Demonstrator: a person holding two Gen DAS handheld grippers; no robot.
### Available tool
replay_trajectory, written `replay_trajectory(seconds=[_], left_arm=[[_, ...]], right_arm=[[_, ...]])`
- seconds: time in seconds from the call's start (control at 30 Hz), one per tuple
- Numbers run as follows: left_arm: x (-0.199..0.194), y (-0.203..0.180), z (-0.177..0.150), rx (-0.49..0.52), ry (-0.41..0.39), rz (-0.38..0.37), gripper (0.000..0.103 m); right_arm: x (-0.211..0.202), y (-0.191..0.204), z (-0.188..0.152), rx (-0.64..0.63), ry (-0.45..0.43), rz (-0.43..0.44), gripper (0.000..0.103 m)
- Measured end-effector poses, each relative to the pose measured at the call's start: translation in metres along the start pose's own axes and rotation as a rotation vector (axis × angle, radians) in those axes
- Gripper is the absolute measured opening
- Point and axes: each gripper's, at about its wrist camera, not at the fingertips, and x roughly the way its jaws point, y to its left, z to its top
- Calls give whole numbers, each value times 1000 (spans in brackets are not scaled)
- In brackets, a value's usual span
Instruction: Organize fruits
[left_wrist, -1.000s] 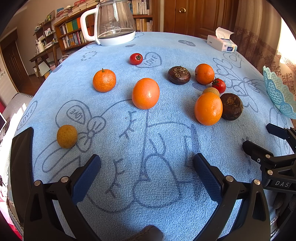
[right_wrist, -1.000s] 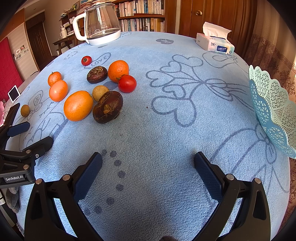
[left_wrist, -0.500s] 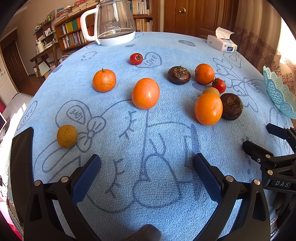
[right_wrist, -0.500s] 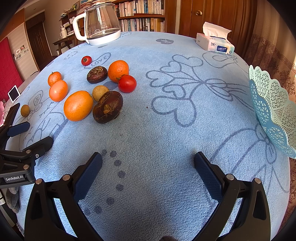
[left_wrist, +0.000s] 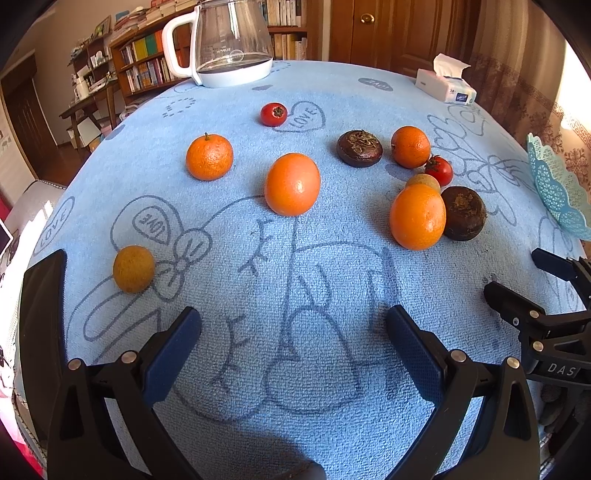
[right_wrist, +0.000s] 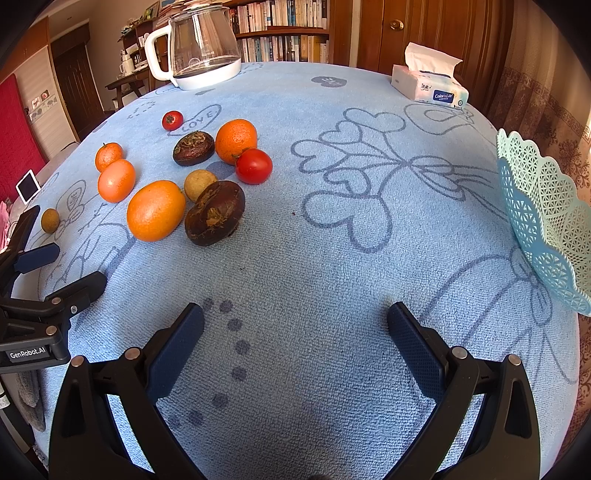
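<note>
Fruits lie loose on a blue patterned cloth (left_wrist: 295, 288): several oranges, one at the centre (left_wrist: 292, 184), one nearer the right (left_wrist: 417, 217) (right_wrist: 155, 210), two dark brown fruits (left_wrist: 463, 213) (right_wrist: 215, 212), two red tomatoes (left_wrist: 273, 114) (right_wrist: 254, 165) and small tan fruits (left_wrist: 133, 268) (right_wrist: 200, 184). A pale blue lattice basket (right_wrist: 543, 218) (left_wrist: 556, 188) stands empty at the right edge. My left gripper (left_wrist: 293, 328) is open and empty, near the front edge, short of the fruits. My right gripper (right_wrist: 295, 325) is open and empty over bare cloth, between fruits and basket.
A glass kettle (left_wrist: 229, 40) (right_wrist: 201, 46) stands at the far edge and a tissue box (right_wrist: 430, 86) (left_wrist: 445, 86) at the far right. Bookshelves and a wooden door are behind the table. Each gripper shows at the side of the other's view.
</note>
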Motion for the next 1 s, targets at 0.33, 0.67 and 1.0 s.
replay_trajectory(seconds=[0.33,0.67,1.0], left_arm=[[2,-2,0,1,0,-1,98],[2,-2,1,1,0,-1,98],[2,-2,1,0,-2,-2,98]], right_arm=[[0,0,0,-1,1,0,101],[0,0,0,-1,2,0,101],[-2,-6,-1,28,-15,41,101]])
